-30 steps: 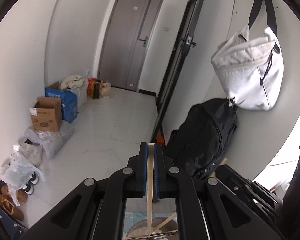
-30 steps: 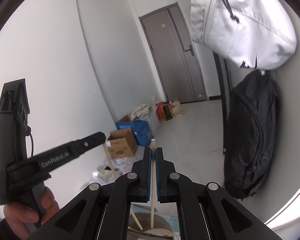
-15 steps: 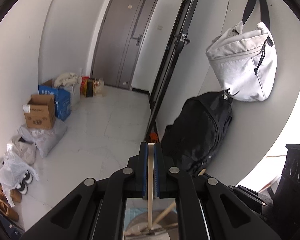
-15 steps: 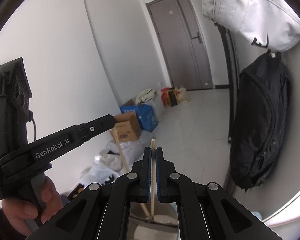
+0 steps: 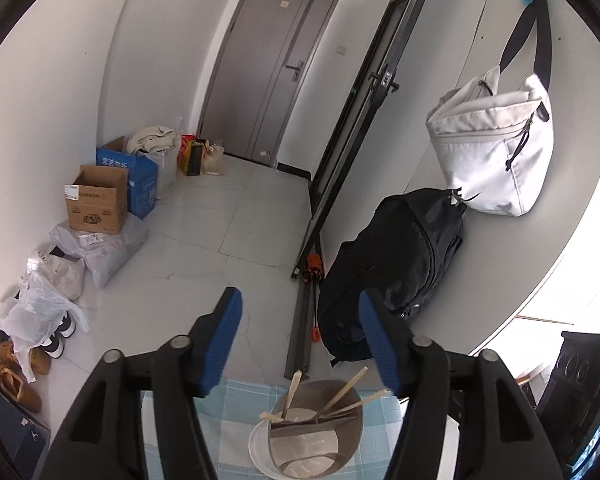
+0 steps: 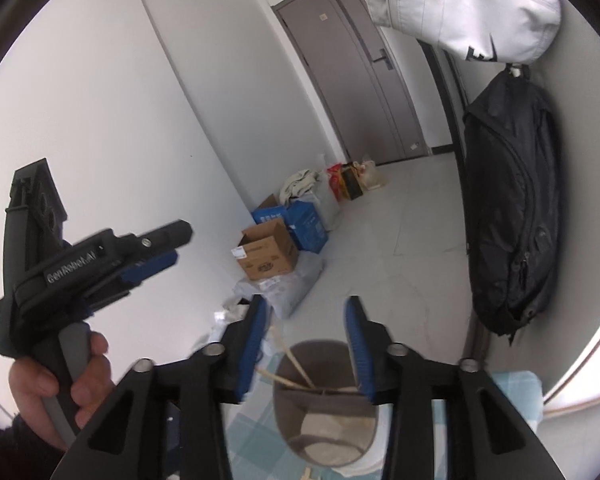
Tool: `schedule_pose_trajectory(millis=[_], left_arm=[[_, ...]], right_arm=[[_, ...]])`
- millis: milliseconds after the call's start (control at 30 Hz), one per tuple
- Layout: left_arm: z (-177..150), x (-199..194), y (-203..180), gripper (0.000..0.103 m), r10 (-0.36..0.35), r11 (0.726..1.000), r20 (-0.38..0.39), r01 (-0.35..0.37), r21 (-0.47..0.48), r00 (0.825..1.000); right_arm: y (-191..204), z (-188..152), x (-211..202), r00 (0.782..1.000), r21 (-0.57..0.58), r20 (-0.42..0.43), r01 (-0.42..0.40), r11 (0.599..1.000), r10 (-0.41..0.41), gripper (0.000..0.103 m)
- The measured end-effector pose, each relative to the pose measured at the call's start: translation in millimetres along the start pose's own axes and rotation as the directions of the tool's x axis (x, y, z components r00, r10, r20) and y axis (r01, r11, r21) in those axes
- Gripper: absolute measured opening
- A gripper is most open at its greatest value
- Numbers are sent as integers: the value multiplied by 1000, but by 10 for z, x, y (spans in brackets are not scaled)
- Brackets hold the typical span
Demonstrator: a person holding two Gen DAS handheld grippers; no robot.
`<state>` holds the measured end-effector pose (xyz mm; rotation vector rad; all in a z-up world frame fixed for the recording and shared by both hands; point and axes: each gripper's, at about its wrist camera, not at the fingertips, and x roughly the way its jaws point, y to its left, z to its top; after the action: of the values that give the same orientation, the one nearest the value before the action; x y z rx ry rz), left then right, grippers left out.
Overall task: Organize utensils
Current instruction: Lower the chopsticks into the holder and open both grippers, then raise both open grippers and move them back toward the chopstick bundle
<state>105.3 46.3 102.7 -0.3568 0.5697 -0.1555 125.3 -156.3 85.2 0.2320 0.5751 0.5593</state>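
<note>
A grey utensil holder (image 5: 314,434) stands on a blue checked cloth (image 5: 240,404), with several wooden chopsticks (image 5: 342,394) leaning inside it. My left gripper (image 5: 300,304) is open and empty, above and just behind the holder. The holder also shows in the right wrist view (image 6: 324,400) with chopsticks (image 6: 296,366) in it. My right gripper (image 6: 306,312) is open and empty above the holder. The left gripper (image 6: 156,248) also shows at the left of the right wrist view, held by a hand.
A white bowl (image 5: 260,450) sits under the holder. A black backpack (image 5: 396,272) and a white bag (image 5: 492,152) hang on the right wall. Cardboard boxes (image 5: 100,200), bags and shoes line the left wall. A grey door (image 5: 268,68) is at the far end.
Both grippers have opened and let go of the chopsticks they held; those chopsticks now stand in the holder. Both cameras have tilted down, so the holder shows more.
</note>
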Motion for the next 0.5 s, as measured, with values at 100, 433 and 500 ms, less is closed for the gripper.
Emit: schedule_pose_trajectory(millis=[100,433,500], left_arm=[[-18,-66,-8,63,19,1000,-4,-19,-2,1000],[-150,-381,-152,64,65,996,-3,-65,54,998],[-176,-437,-178,64,63,996,-3,-63,59,998]], right_arm=[[73,-45,-85,1000,-9,-5,-1,1000,1,53],[282,-159,-457,999,-20,38,-8,1000,8,72],[318,-165,-520,999,-29,46,-12,1000,13,74]])
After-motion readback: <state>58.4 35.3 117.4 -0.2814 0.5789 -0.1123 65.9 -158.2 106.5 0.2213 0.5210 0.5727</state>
